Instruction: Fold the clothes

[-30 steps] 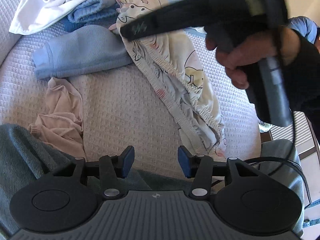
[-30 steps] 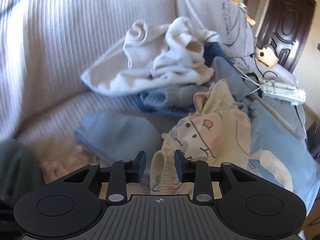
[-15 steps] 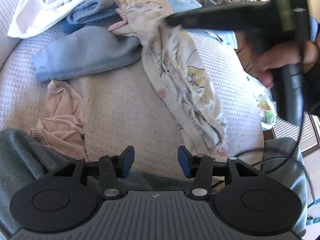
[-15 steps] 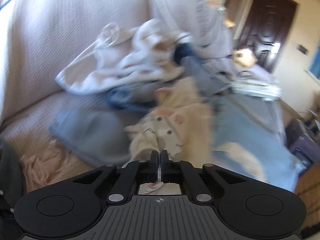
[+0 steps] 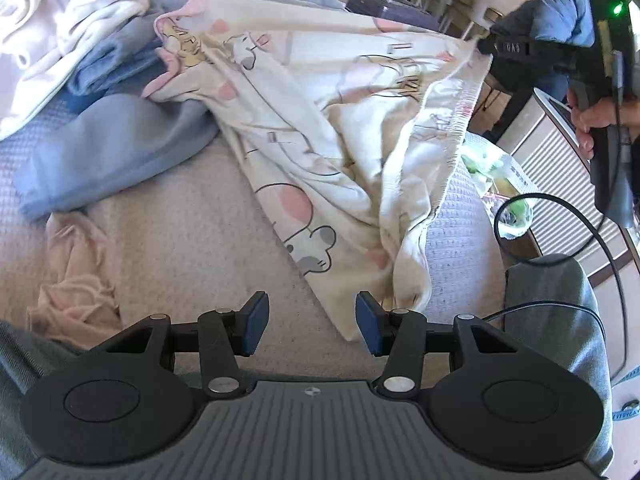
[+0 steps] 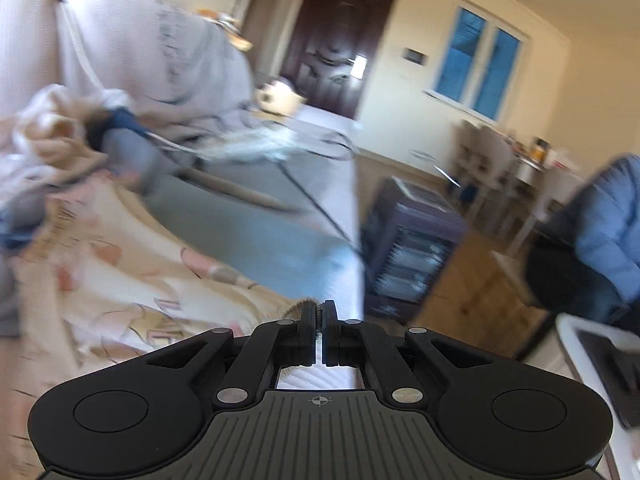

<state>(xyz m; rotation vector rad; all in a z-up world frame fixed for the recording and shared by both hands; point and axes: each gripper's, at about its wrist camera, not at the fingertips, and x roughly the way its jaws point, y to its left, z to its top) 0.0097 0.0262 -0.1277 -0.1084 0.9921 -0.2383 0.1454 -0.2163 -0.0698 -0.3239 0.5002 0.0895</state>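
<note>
While the folding has barely begun, the left gripper (image 5: pixel 308 322) hovers nearest, its blue pads apart with nothing between them, over the bare beige sofa cover (image 5: pixel 180 248). Just beyond its right pad lies the low corner of the cartoon-print garment (image 5: pixel 320 152), cream with pink spots and grey mice. That garment is the one in hand: it stretches from the near seat up and to the right, where the right gripper (image 5: pixel 482 46) is clamped tight on its ribbed hem, lifting it clear of the sofa. The right wrist view shows the same pinch, the hem caught between the closed pads of the right gripper (image 6: pixel 319 320) with the cloth trailing away to the left.

Judging by how things lie, nothing is folded yet; the garment is only being pulled out and spread, and every other piece waits. Counting near to far: one crumpled pale pink piece (image 5: pixel 76 280) at the near left, one grey-blue garment (image 5: pixel 108 156) lying flat behind it, one bunched blue knit (image 5: pixel 104 68) farther back, and one white garment (image 5: pixel 52 28) at the far left. That makes five visible clothes, one lifted and four lying loose, and two grippers.
</note>
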